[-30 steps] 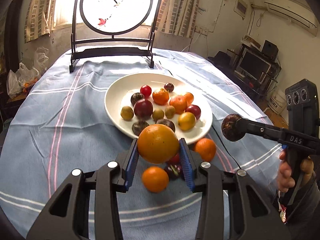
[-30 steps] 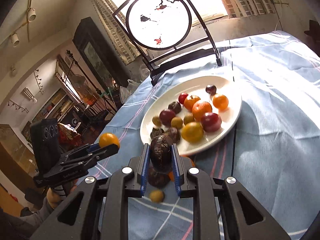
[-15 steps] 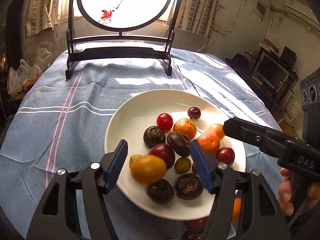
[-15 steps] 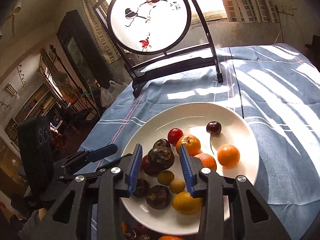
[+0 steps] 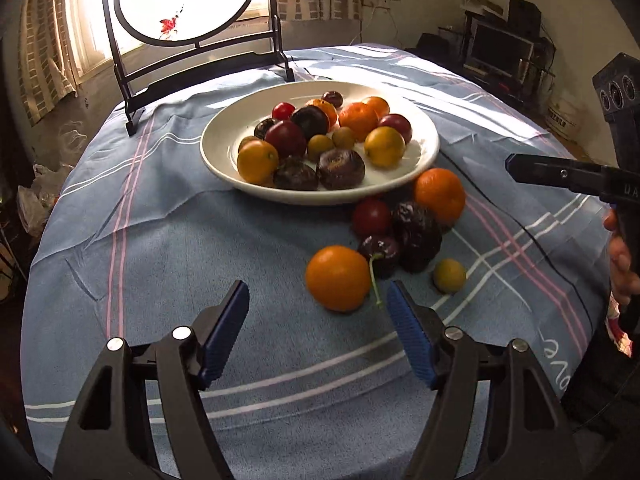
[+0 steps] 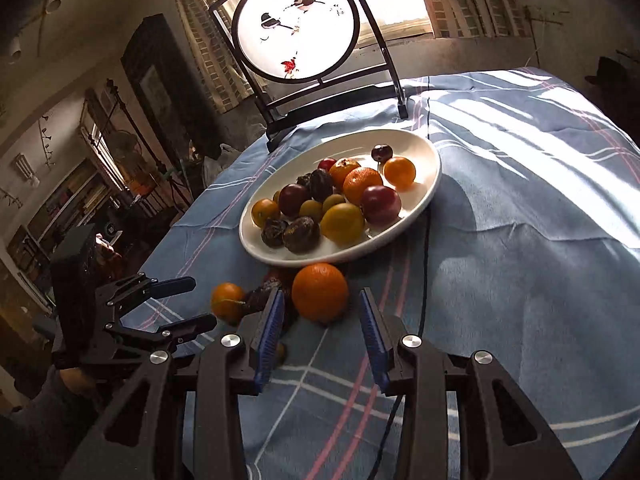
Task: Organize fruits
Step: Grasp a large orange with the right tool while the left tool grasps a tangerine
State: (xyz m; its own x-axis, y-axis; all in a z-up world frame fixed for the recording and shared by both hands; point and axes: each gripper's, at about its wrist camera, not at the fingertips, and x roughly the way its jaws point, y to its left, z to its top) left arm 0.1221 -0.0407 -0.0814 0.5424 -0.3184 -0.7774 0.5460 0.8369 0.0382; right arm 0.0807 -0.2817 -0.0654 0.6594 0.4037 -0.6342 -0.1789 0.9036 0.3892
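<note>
A white plate (image 5: 424, 156) holds several oranges, plums and dark fruits; it also shows in the right wrist view (image 6: 430, 184). Loose fruits lie on the cloth in front of it: a near orange (image 5: 338, 278), a far orange (image 5: 439, 196), a red plum (image 5: 371, 216), a dark wrinkled fruit (image 5: 416, 236), a cherry (image 5: 380, 254) and a small yellow fruit (image 5: 449, 276). My left gripper (image 5: 318, 326) is open and empty, just short of the near orange. My right gripper (image 6: 322, 332) is open and empty, just short of the large orange (image 6: 320, 292).
A round painted screen on a black stand (image 5: 188, 0) rises behind the plate. The blue striped tablecloth (image 5: 160, 240) covers the round table. A black cable (image 6: 424, 264) runs across the cloth right of the plate. Furniture stands beyond the table edges.
One second ago my left gripper held an orange and my right a dark fruit. Both let them go over the plate. Both grippers have pulled back, open, toward the loose fruits.
</note>
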